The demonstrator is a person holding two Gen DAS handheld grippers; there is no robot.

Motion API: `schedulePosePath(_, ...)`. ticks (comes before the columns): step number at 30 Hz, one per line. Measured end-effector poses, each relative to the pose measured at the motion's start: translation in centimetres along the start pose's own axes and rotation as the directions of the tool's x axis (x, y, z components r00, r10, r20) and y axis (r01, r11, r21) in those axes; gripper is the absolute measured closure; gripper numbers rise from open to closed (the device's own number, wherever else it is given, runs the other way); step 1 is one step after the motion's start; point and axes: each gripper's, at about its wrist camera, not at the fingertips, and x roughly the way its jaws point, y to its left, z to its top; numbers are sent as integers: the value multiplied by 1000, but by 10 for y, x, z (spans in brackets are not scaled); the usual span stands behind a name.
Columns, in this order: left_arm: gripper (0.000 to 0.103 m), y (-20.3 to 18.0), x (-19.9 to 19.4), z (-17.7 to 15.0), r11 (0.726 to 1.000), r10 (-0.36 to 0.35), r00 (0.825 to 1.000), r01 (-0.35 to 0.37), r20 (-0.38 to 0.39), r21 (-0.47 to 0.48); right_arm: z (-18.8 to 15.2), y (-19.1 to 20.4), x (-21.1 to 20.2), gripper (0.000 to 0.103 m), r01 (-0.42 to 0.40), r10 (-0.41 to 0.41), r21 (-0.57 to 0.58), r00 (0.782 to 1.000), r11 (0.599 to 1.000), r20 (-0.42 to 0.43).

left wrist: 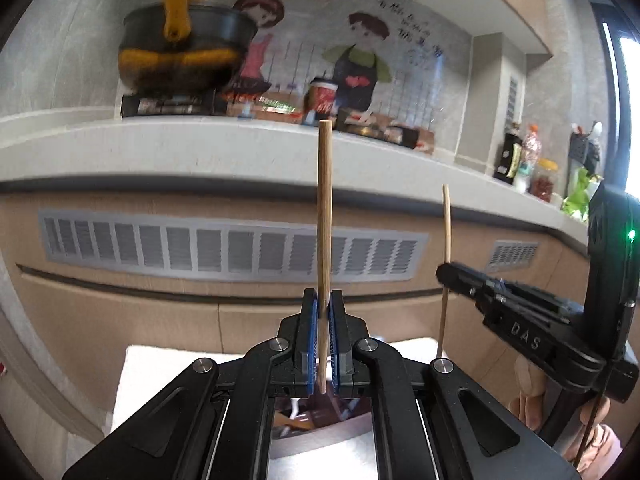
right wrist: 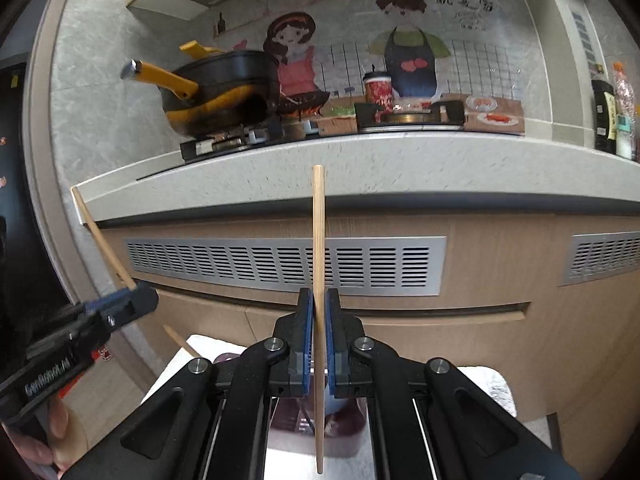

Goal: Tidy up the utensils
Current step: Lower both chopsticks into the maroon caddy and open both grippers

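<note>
My left gripper (left wrist: 324,300) is shut on a wooden chopstick (left wrist: 324,208) that stands upright between its blue pads. My right gripper (right wrist: 319,300) is shut on a second wooden chopstick (right wrist: 319,232), also upright. In the left wrist view the right gripper (left wrist: 444,270) shows at the right with its chopstick (left wrist: 445,224). In the right wrist view the left gripper (right wrist: 138,294) shows at the left with its chopstick (right wrist: 102,240) tilted. Below the grippers a dark purple holder (right wrist: 288,416) sits on a white cloth (right wrist: 488,388); its contents are mostly hidden.
A kitchen counter (right wrist: 360,164) runs across ahead, with a vent panel (right wrist: 280,264) in the cabinet below it. A black and yellow pot (right wrist: 216,88) sits on the stove. A red cup (right wrist: 378,88) and bottles (right wrist: 612,108) stand on the counter.
</note>
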Motion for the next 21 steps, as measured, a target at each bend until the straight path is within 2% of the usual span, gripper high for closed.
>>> schedulePosePath(8, 97, 25, 42, -26, 999, 12, 997, -15, -74, -51, -16, 4, 48, 98, 49, -49, -31, 999, 998, -6)
schedulePosePath(14, 97, 27, 54, -41, 999, 10, 993, -15, -120, -44, -24, 4, 63, 98, 89, -88, -47, 996, 995, 21)
schedulePosePath(21, 97, 24, 61, -57, 999, 1, 985, -9, -171, -45, -21, 6, 65, 98, 92, -90, -61, 996, 994, 28)
